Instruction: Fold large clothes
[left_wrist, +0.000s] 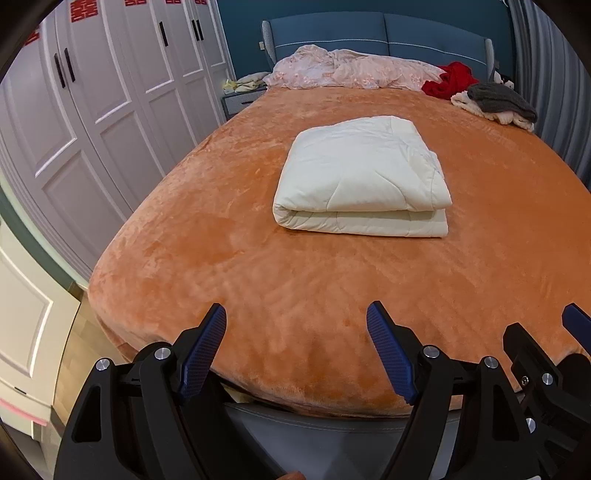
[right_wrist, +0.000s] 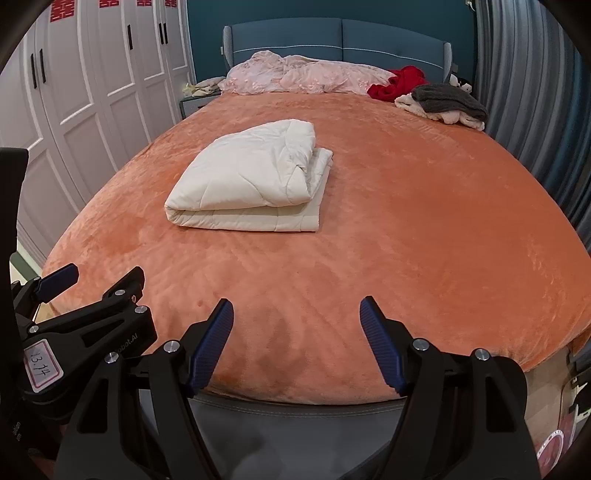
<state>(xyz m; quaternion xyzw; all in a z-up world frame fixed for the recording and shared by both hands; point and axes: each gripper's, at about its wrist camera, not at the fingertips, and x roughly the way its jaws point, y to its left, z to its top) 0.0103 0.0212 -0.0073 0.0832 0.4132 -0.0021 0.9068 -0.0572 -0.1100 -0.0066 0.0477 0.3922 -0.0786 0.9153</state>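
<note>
A white quilted comforter (left_wrist: 360, 177) lies folded in a thick rectangle on the middle of the orange bed (left_wrist: 258, 280). It also shows in the right wrist view (right_wrist: 251, 177). My left gripper (left_wrist: 297, 314) is open and empty, held over the foot edge of the bed, well short of the comforter. My right gripper (right_wrist: 297, 306) is open and empty too, beside the left one at the foot edge. The left gripper (right_wrist: 92, 291) shows at the lower left of the right wrist view. The right gripper's finger (left_wrist: 576, 321) shows at the right edge of the left wrist view.
A crumpled pink cover (left_wrist: 347, 68) lies along the blue headboard (left_wrist: 369, 33). A red garment (left_wrist: 448, 79) and a grey and cream pile (left_wrist: 498, 101) sit at the far right corner. White wardrobe doors (left_wrist: 92, 92) line the left side. Grey curtains (right_wrist: 535, 92) hang at the right.
</note>
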